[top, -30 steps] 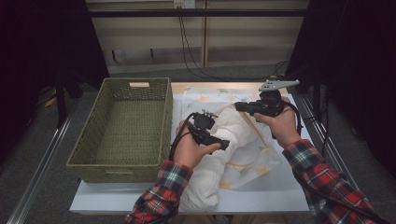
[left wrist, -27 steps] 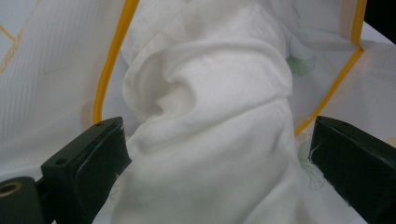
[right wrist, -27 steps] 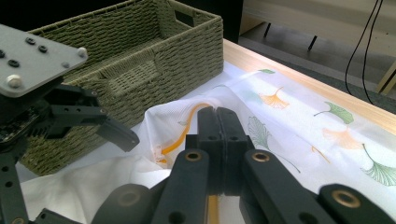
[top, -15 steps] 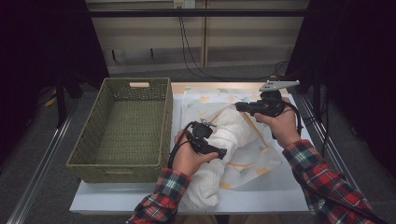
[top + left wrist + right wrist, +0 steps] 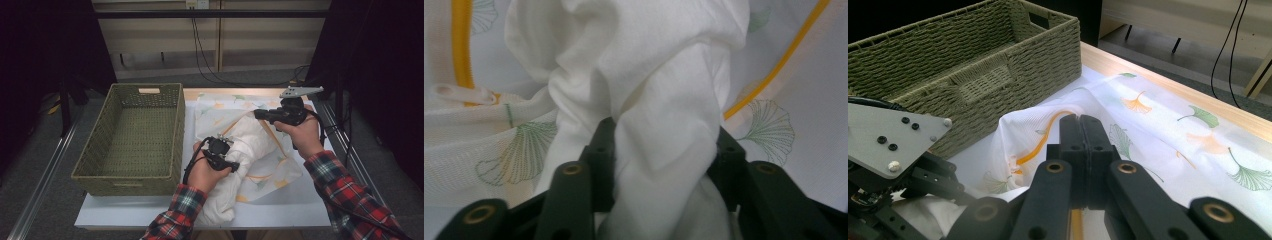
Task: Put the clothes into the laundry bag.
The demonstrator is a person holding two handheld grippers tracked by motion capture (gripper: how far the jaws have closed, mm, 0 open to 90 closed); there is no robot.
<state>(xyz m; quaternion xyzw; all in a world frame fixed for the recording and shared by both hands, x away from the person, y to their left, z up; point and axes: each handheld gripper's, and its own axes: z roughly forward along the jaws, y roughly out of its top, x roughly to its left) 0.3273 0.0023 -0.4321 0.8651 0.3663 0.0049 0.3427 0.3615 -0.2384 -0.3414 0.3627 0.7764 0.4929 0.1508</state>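
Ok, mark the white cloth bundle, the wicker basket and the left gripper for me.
white cloth bundle (image 5: 664, 100), left gripper view, on the bunched fold between the jaws.
wicker basket (image 5: 127, 182), high view, on its near outer wall.
left gripper (image 5: 234, 165), high view, midway between its fingertips, at the cloth.

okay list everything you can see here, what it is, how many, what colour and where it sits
basket: one, green woven, on the table's left half.
white cloth: one bunched bundle, centre of the table, a fold between the left gripper's jaws.
patterned cloth: one, white with leaf prints and a yellow stripe, spread under and around the bundle.
table: one, white top with a wooden far edge.
cables: several, black, on the floor behind the table.
left gripper: one, black, its jaws have just been closing on the white cloth.
right gripper: one, black, shut, a yellow-striped edge showing between its jaws.
sleeves: two, red plaid, bottom edge.
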